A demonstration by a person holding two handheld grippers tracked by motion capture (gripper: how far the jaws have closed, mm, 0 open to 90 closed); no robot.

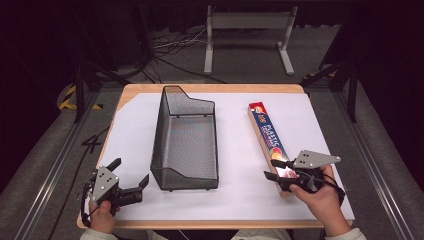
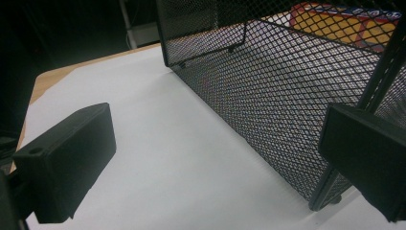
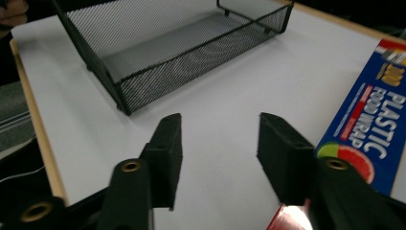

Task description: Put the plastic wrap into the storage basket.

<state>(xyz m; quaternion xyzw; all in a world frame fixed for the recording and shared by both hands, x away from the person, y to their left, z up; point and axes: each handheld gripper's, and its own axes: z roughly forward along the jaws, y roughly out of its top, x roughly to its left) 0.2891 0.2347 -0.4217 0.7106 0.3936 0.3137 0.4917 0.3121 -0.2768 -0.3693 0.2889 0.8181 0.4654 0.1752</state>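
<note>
A black wire-mesh basket (image 1: 159,135) stands empty mid-table, its long side running front to back. To its right lies a long blue box of plastic food wrap (image 1: 267,132), also lengthwise. My right gripper (image 1: 270,169) hovers at the box's near end and points left toward the basket. In the right gripper view its jaws (image 3: 220,122) stand open over bare white sheet, with the box (image 3: 368,134) just outside the right jaw. My left gripper (image 1: 131,171) rests open at the front left, its jaws (image 2: 215,112) wide beside the basket's near corner (image 2: 330,187).
A white sheet (image 1: 235,190) covers the wooden table (image 1: 215,224), whose front edge runs close under both hands. Behind the table a grey metal stand (image 1: 247,37) and cables (image 1: 170,47) lie on the floor. Bare sheet stretches between the basket and the box.
</note>
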